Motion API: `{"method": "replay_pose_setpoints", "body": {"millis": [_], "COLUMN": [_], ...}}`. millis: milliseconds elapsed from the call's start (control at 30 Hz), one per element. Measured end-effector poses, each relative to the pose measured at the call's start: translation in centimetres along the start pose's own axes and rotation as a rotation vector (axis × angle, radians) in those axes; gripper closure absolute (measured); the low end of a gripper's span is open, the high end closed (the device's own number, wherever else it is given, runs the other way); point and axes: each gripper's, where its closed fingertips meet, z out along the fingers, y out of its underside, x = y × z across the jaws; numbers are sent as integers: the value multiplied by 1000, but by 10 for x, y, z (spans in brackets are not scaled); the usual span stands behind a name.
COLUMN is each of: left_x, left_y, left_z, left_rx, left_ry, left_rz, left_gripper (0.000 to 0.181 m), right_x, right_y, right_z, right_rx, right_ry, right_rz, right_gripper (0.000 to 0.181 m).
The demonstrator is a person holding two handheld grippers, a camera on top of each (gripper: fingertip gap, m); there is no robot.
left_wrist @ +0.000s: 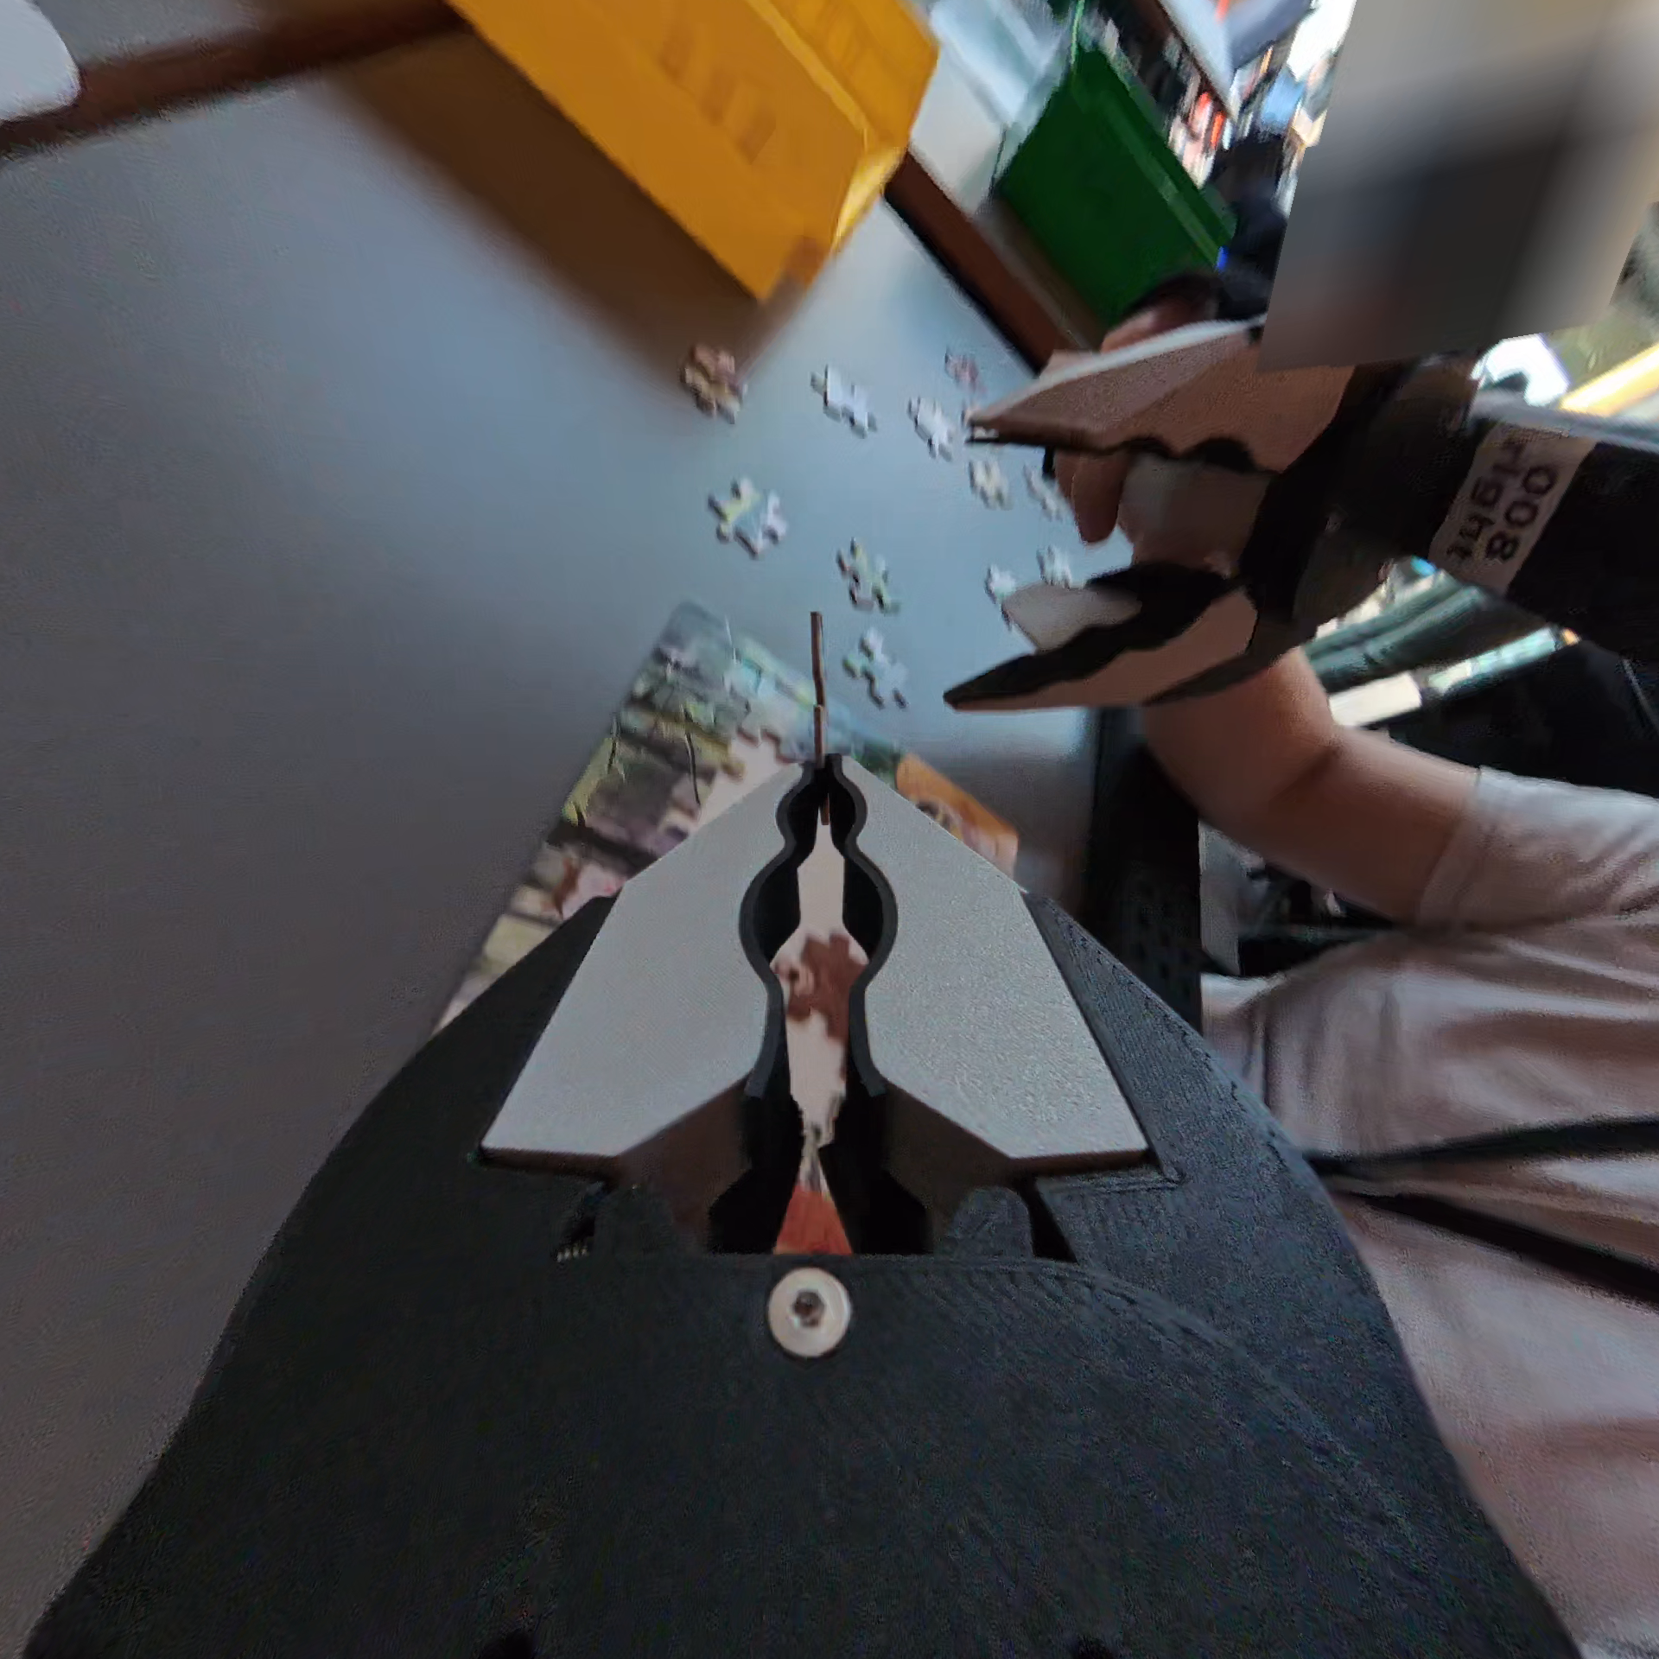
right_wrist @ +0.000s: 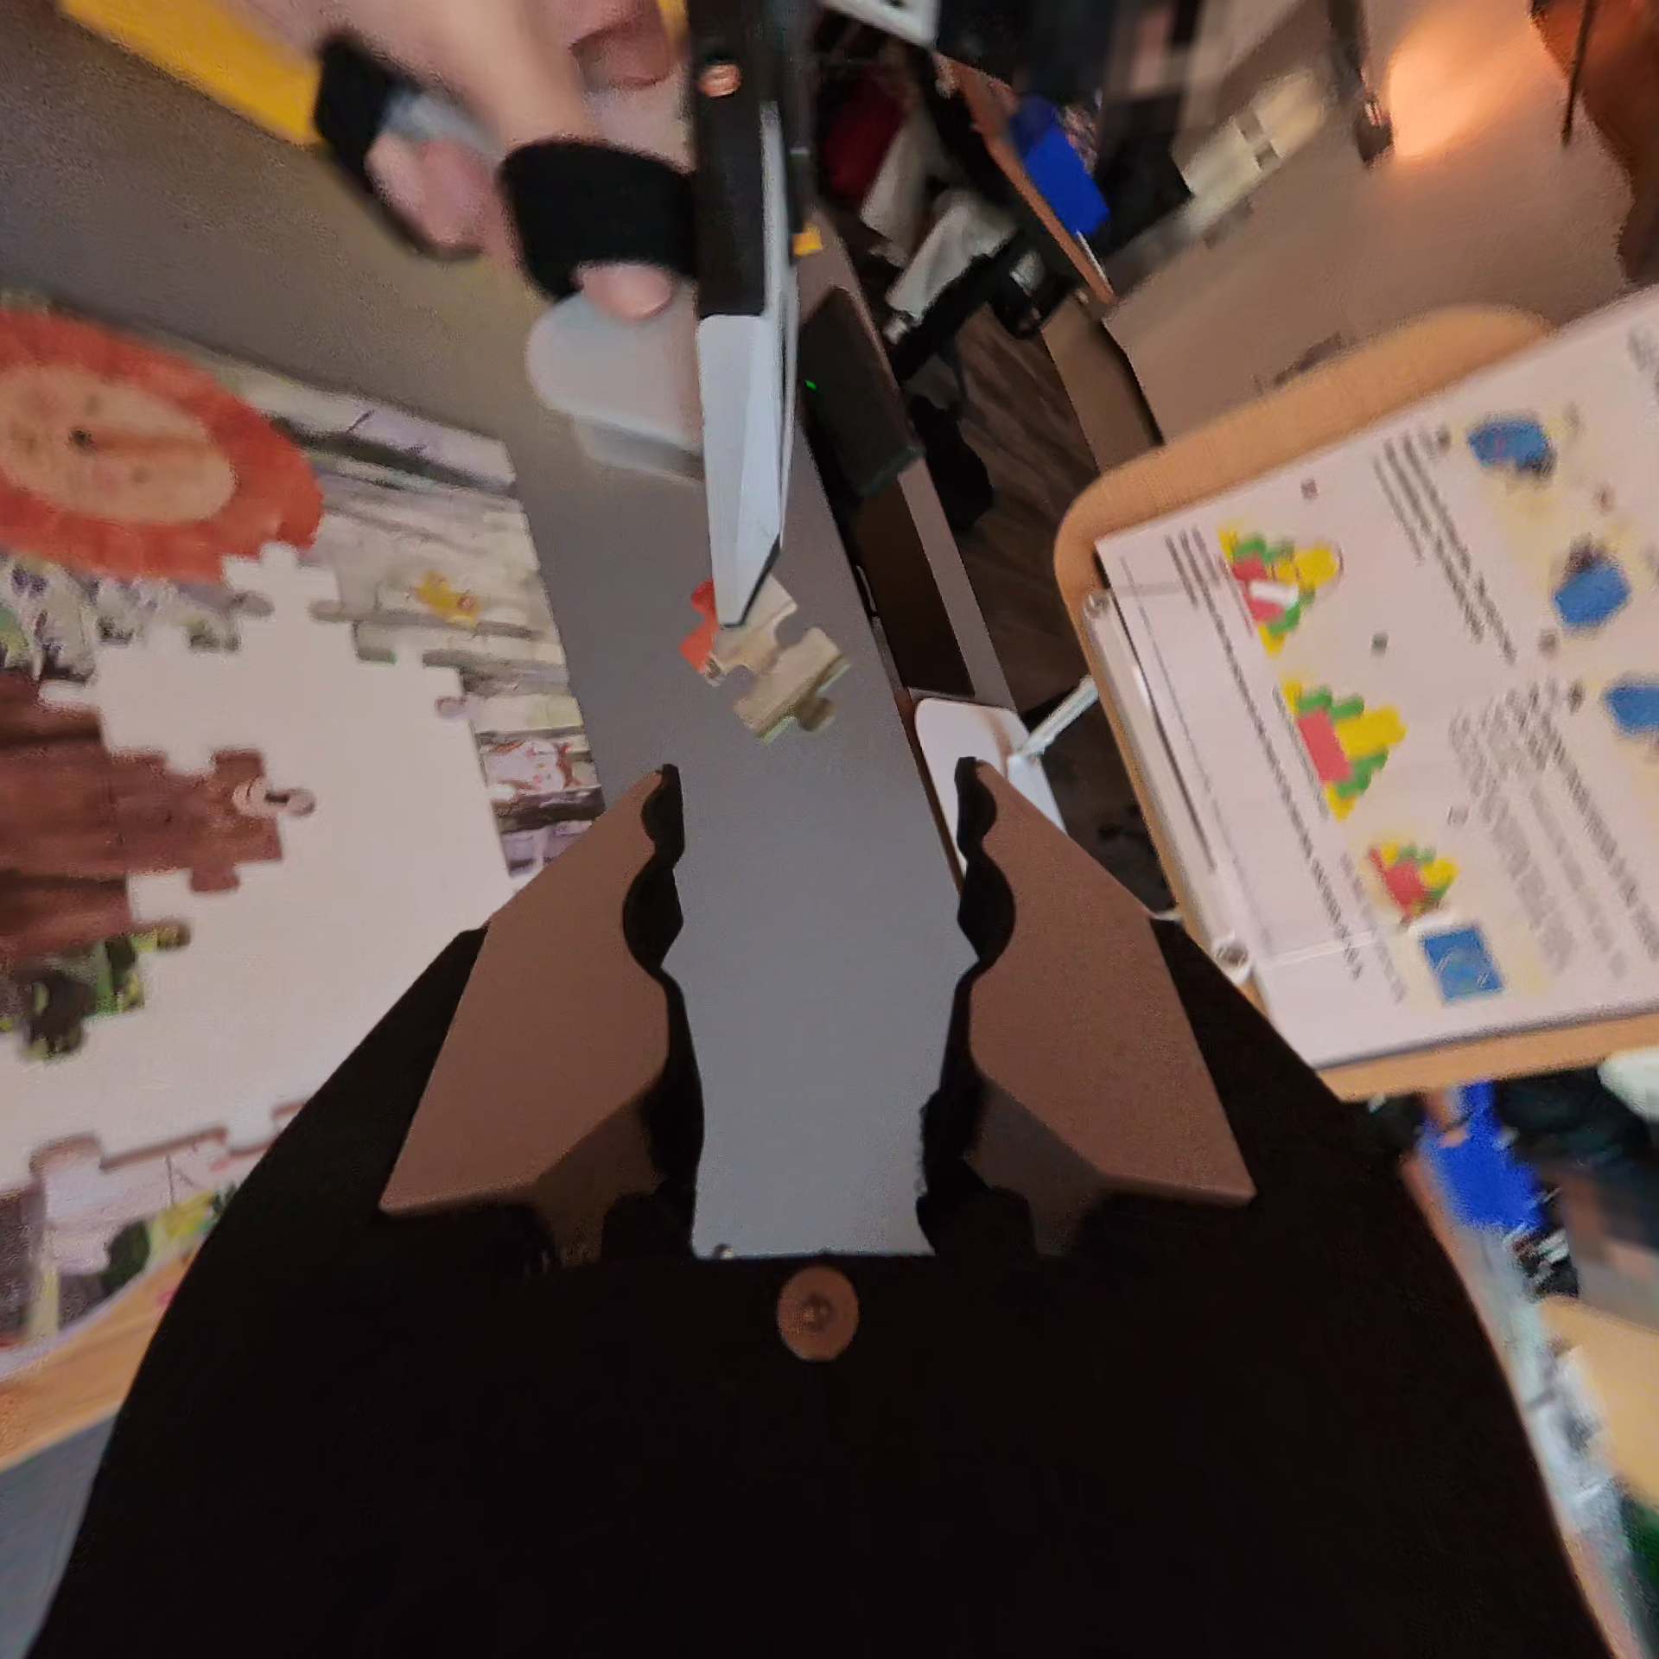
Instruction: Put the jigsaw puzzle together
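My left gripper (left_wrist: pixel 821 776) is shut on a jigsaw piece (left_wrist: pixel 817 682), which I see edge-on sticking out past the tips. In the right wrist view the left gripper (right_wrist: pixel 745 606) hangs point-down over the grey table with the piece (right_wrist: pixel 776 669), beige with a red corner, at its tip. The partly built puzzle (right_wrist: pixel 269 700) lies to its left, with an orange flower, a brown patch and a white unfilled area. It also shows under the left gripper (left_wrist: pixel 664 763). My right gripper (right_wrist: pixel 817 772) is open and empty; it also shows in the left wrist view (left_wrist: pixel 965 557), above several loose pieces (left_wrist: pixel 750 516).
A yellow bin (left_wrist: pixel 718 117) and a green bin (left_wrist: pixel 1113 197) stand at the table's far edge. A printed sheet on a wooden board (right_wrist: pixel 1391 673) is to the right. A small white object (right_wrist: pixel 961 745) lies near the table edge. The person's arm (left_wrist: pixel 1347 808) reaches in from the right. There is about 6 cm between the tips of the two grippers.
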Motion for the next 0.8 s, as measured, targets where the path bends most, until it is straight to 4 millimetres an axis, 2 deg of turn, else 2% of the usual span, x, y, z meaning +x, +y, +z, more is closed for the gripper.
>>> {"method": "replay_pose_setpoints", "body": {"millis": [100, 200, 233, 367, 467, 733, 800], "left_x": [2, 2, 2, 4, 7, 10, 11], "left_y": [43, 55, 56, 63, 65, 67, 67], "left_z": [-19, -30, -32, -36, -36, -34, -34], "left_rx": [-220, -258, -260, -283, -300, -312, -314], "left_ry": [7, 18, 21, 47, 66, 90, 93], "left_rz": [-27, -62, -72, -84, -77, -68, -64], "left_gripper": [181, 181, 181, 181, 181, 181, 181], "right_x": [-37, -73, -77, -77, -79, -82, -83], "right_y": [-29, -45, -46, -46, -40, -38, -39], "right_z": [8, 26, 32, 44, 46, 50, 49], "right_rx": [76, 84, 73, 69, 54, 48, 57], "right_ry": [-111, -248, -253, -216, -228, -234, -237], "right_rz": [-171, -214, -231, -257, -254, -246, -244], "right_gripper": [127, 126, 126, 133, 146, 145, 150]}}
